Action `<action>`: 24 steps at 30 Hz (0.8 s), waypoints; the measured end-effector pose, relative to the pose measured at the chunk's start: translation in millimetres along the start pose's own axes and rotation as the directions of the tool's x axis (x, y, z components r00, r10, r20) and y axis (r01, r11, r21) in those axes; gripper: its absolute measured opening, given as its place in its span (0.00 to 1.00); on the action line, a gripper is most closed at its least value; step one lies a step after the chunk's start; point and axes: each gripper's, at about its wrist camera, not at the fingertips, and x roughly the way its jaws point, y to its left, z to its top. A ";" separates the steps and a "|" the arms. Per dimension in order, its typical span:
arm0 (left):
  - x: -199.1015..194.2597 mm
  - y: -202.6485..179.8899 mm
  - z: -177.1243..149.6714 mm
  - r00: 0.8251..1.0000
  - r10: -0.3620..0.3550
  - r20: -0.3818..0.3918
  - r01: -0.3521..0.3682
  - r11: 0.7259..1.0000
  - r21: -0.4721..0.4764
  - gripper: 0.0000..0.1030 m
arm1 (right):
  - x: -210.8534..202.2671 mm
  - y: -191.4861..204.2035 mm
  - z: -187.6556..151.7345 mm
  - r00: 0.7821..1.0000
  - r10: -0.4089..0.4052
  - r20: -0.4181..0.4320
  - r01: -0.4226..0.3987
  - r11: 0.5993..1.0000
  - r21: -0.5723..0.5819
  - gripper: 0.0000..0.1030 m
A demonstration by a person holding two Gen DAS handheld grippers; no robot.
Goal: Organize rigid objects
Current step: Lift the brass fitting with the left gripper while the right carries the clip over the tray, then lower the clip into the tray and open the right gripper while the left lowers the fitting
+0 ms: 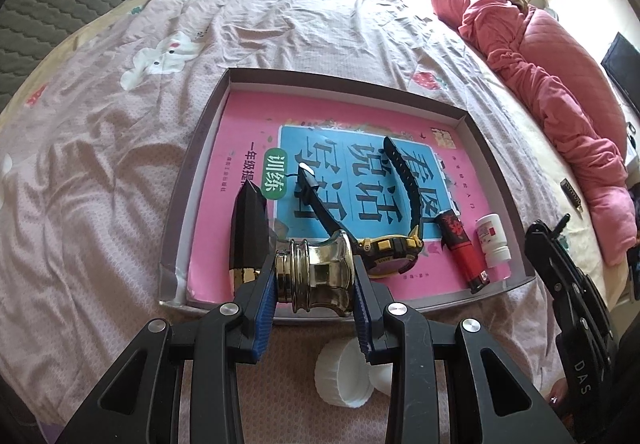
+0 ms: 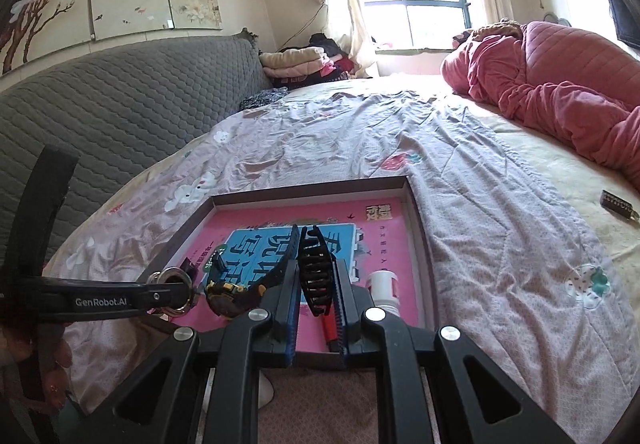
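Note:
A shallow grey cardboard tray (image 1: 478, 141) lies on the bed with a pink book (image 1: 248, 123) in its bottom. My left gripper (image 1: 316, 276) is shut on a brass-coloured metal piece (image 1: 320, 272) joined to a black pointed bottle (image 1: 248, 232), held over the tray's near left edge. A black and gold wristwatch (image 1: 390, 254), a red lighter (image 1: 460, 248) and a small white bottle (image 1: 492, 240) lie in the tray. My right gripper (image 2: 318, 290) is open over the tray's near edge, with the watch strap (image 2: 314, 268) between its fingers and untouched.
White plastic caps (image 1: 344, 376) lie on the sheet just in front of the tray. A pink quilt (image 1: 552, 91) is heaped at the right. A grey padded headboard (image 2: 120, 99) runs along the left. A small dark object (image 2: 618, 201) lies on the bed at far right.

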 end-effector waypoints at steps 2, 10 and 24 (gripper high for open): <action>3.7 -0.6 0.1 1.000 0.000 -0.006 0.000 1.000 0.001 0.34 | 5.5 2.8 0.2 1.000 0.010 -0.011 -0.010 1.000 -0.011 0.15; 16.0 -2.9 -2.4 1.000 -0.004 -0.027 0.004 1.000 0.002 0.34 | 25.3 10.4 1.3 0.997 0.044 -0.057 -0.047 0.998 -0.052 0.15; 26.4 -8.4 -2.7 0.999 0.014 -0.035 -0.013 1.000 0.024 0.34 | 46.8 14.0 -0.8 0.992 0.048 -0.117 -0.054 0.997 -0.050 0.15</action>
